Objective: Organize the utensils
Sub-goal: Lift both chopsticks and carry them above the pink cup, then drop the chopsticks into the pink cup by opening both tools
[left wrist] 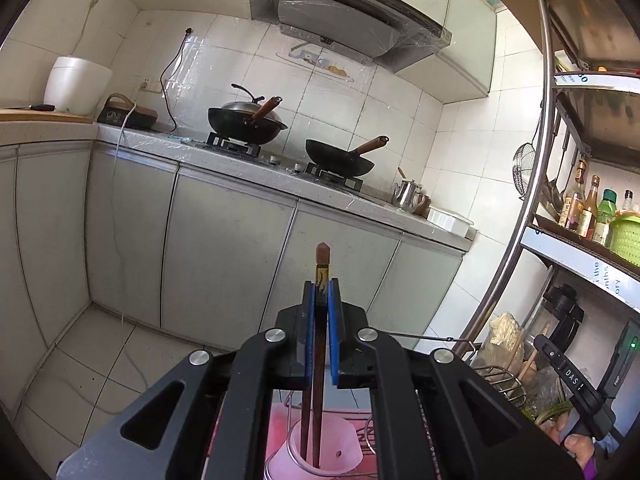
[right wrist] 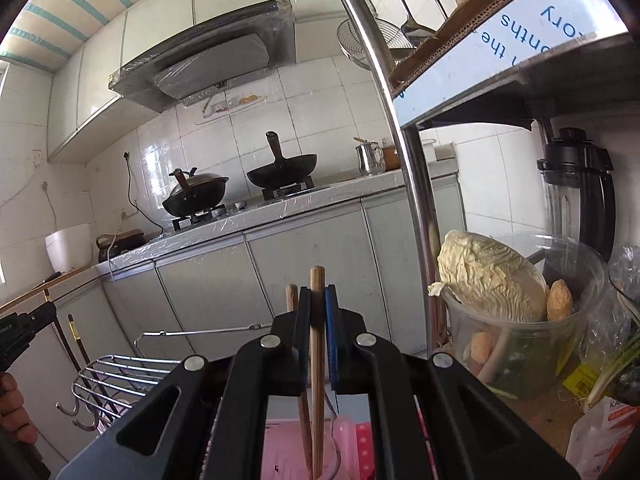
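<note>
The left gripper [left wrist: 322, 292] is clamped on a pair of dark chopsticks [left wrist: 318, 380], held upright between the blue pads [left wrist: 333, 320]. The lower ends of these chopsticks stand inside a pink cup [left wrist: 316, 454] directly below the gripper; the reddish top ends project above the fingertips.

The right gripper [right wrist: 318, 300] is clamped on a light wooden chopstick [right wrist: 317, 360], also held upright. A second light chopstick [right wrist: 291, 300] is seen just beside the left finger, outside the grip. Both lower ends reach into a pink cup [right wrist: 280, 462] below.

A wire rack [right wrist: 120, 372] is located to the left of the right gripper. A cabbage [right wrist: 488, 276] rests in a clear tub [right wrist: 520, 352] on the shelf to the right.
</note>
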Tool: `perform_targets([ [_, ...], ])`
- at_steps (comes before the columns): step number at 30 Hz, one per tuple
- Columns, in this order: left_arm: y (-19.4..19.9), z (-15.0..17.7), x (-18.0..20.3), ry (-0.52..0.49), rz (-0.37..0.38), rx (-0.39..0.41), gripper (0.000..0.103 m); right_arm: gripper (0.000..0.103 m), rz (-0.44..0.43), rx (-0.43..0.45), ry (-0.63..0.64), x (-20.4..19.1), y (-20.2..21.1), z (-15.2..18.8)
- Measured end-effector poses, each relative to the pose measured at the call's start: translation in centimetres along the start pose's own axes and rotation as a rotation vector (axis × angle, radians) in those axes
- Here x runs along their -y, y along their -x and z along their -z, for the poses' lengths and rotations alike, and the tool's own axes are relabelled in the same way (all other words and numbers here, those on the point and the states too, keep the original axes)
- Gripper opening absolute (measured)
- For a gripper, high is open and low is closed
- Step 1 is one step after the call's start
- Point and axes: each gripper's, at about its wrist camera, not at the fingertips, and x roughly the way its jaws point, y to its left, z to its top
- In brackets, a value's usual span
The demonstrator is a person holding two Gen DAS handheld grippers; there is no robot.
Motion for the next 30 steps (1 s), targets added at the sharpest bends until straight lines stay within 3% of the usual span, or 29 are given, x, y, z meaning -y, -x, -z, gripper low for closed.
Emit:
perform_targets([
  [9, -0.2, 1.3, -1.2, 0.03, -0.014, -0.067, 0.005, 0.007, 0.002, -0.042, -0.02, 0.5, 0.6, 0.5],
  [18, -0.3, 1.3, -1.4, 0.04, -0.027, -0.081, 0.006, 0.01, -0.033, -0.134, -0.087, 1.4, -0.4, -0.1],
  [20, -0.3, 1.2, -1.4, 0.048, -0.03, -0.094, 0.011, 0.014, -0.036, -0.159, -0.105, 1.6, -0.7, -0.1],
  [22, -0.2, 1.2, -1.6, 0.059, -0.038, -0.098, 0.036, 0.03, -0.04, -0.178, -0.12, 1.8, -0.7, -0.1],
  [24, 0.0, 1.1, -1.7, 0.065, -0.04, -0.096, 0.047, 0.037, -0.047, -0.178, -0.137, 2.1, -0.4, -0.2],
  [30, 1.2, 0.8, -1.9, 0.064, -0.048, -0.105, 0.052, 0.039, -0.041, -0.171, -0.146, 2.5, 1.4, -0.7],
])
